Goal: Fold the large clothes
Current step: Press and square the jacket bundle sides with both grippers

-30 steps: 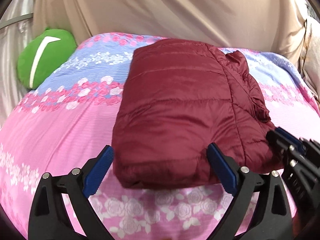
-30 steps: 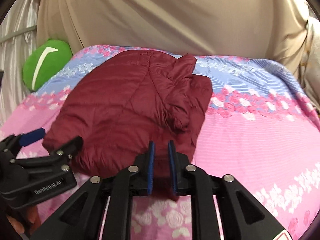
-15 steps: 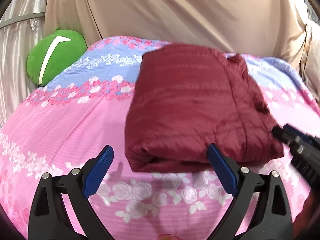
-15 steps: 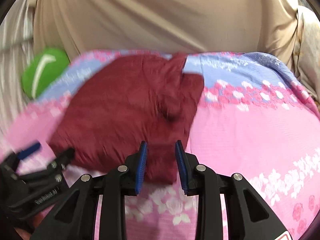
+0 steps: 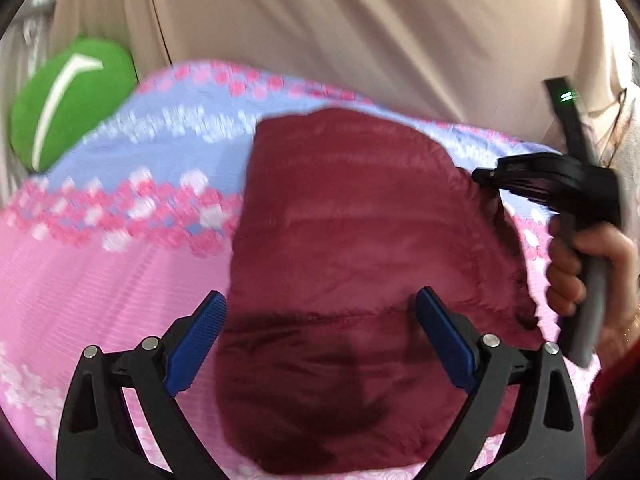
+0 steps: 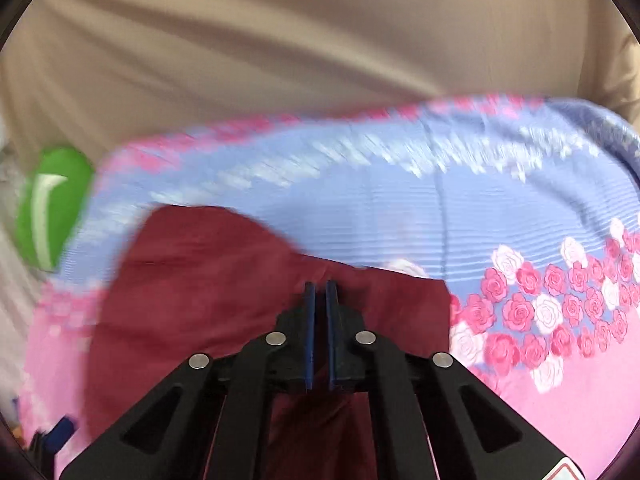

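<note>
A folded maroon padded jacket [image 5: 352, 260] lies on the pink and blue flowered bedspread [image 5: 100, 272]. My left gripper [image 5: 320, 294] is open, its blue pads spread wide above the jacket's near edge and touching nothing. A hand [image 5: 572, 264] holds my right gripper [image 5: 480, 174] at the jacket's far right corner. In the right wrist view the right gripper [image 6: 320, 285] is shut, tips over the jacket [image 6: 200, 280] edge, with no fabric visibly clamped between the pads. Both views are motion-blurred.
A green cushion [image 5: 68, 100] with a white stripe sits at the bed's far left, also in the right wrist view as the cushion [image 6: 48, 208]. A beige cloth [image 5: 360, 28] hangs behind the bed. Bare bedspread [image 6: 520, 380] stretches to the right of the jacket.
The right gripper swept from the jacket's near edge to its far right corner and closed its jaws. The left gripper moved in over the jacket's near edge, still open.
</note>
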`<state>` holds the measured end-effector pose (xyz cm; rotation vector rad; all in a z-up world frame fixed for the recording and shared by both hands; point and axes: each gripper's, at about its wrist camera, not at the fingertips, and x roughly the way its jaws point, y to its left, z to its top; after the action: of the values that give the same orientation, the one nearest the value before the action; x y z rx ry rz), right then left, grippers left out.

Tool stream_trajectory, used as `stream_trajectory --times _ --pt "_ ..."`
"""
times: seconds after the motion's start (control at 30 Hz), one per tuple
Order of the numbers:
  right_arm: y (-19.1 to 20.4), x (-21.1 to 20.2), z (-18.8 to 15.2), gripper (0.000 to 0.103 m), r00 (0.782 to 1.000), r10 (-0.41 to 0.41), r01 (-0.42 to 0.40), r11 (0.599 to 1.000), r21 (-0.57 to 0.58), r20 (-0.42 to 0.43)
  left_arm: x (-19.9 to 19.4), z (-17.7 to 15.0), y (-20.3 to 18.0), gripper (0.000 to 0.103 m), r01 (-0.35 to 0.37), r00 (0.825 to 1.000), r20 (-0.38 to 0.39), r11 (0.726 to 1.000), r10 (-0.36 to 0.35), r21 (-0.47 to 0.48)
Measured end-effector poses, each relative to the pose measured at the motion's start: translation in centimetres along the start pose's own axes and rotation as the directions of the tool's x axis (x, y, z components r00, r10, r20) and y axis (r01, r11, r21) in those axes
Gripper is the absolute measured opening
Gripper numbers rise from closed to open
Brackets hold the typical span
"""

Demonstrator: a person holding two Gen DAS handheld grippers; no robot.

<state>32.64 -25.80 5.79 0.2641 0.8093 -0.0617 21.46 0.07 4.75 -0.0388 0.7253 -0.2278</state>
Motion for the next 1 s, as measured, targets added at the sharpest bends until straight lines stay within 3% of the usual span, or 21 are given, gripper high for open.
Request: stream_trajectory --times 0.07,0.13,0.2,0.3,0.37,0.47,0.57,0.67,0.77,1.0 --pt "-1.2 3.9 -0.9 0.0 0.993 -0.066 0.066 0.998 0.0 -0.1 0.8 -0.5 0.1 0.096 0.008 1.0 -0.011 1.0 -0.008 -0.011" --pt "-1.3 4.1 -1.4 0.0 0.993 -0.085 0.083 0.996 -0.024 -0.087 0.9 -0.9 -0.2 0.096 -0.015 1.0 0.005 1.0 0.015 0.015" --pt "-1.2 1.2 -1.6 0.0 0.998 -0.066 0.066 0.998 -0.007 -0.011 1.0 -1.2 -0.3 0.096 -0.028 1.0 0.009 0.999 0.028 0.027" --pt "-0.8 -5.6 -3.5 0.0 0.993 0.03 -0.029 0.999 -0.014 0.116 0.6 -1.3 0.1 0.096 -0.013 1.0 0.002 1.0 0.013 0.006" --pt "-0.5 -8.8 -6.1 0.0 0.988 0.09 -0.085 0.996 -0.041 0.129 0.4 -1.3 0.2 0.095 -0.008 1.0 -0.003 1.0 0.008 -0.001" --pt "0.3 -9.3 -9.5 0.0 0.994 0.088 -0.081 0.991 -0.105 0.062 0.0 -1.5 0.1 0.095 -0.009 1.0 0.003 1.0 0.009 -0.004" --pt "0.6 -5.9 -12.2 0.0 0.999 0.034 -0.036 0.991 -0.133 -0.014 -0.1 -1.8 -0.4 0.095 -0.024 1.0 0.013 1.0 0.024 0.003" --pt "0.8 -6.5 -13.1 0.0 1.0 -0.001 0.005 0.992 -0.127 0.029 -0.9 -2.3 -0.7 0.095 -0.047 0.998 0.03 0.999 0.047 0.016" --pt "0.6 -9.7 -14.0 0.001 0.993 0.024 -0.013 0.995 -0.097 0.112 -2.3 -3.2 -0.6 0.095 -0.071 0.995 0.076 0.997 0.068 0.029" --pt "2.0 -13.6 -21.0 0.007 0.978 -0.034 0.061 0.99 -0.126 0.207 -5.3 -7.3 -0.8 0.097 -0.093 0.981 0.178 0.995 0.084 0.044"
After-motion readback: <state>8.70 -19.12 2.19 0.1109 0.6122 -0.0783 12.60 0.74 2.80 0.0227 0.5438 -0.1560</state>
